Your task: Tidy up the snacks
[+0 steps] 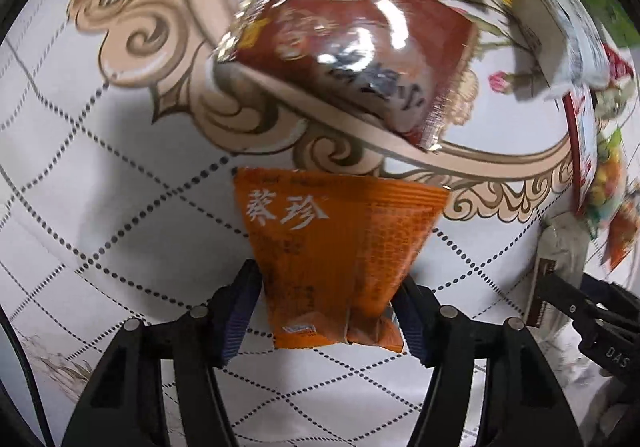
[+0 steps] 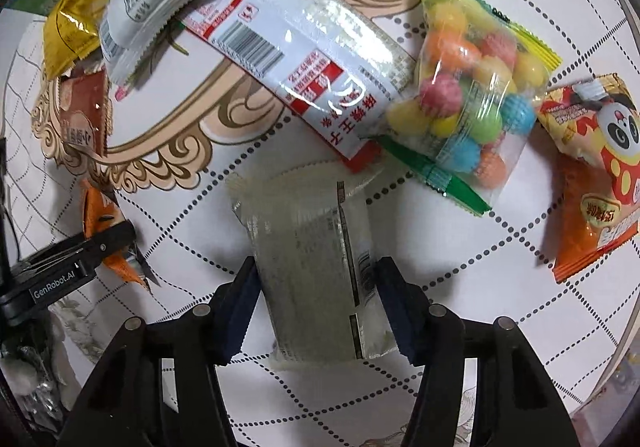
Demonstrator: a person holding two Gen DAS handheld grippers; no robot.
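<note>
White tablecloth (image 1: 120, 175) with dotted grey diamond grid is covering the whole surface in both views. Printed tan-and-brown scrollwork frame (image 1: 168, 27) is running across it, curling at the corners. Small printed pink rose (image 1: 498, 81) is showing inside the frame's border, left wrist view.

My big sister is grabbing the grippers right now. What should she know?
Left gripper: shut on the orange snack packet, held above the tablecloth.
Right gripper: shut on the pale clear packet.
Loose on the tablecloth: brown packet, long red-and-white packet, bag of colourful candy balls, panda packet, yellow packet.
Done: two packets picked up.
Left: place both, then sort the pile.
</note>
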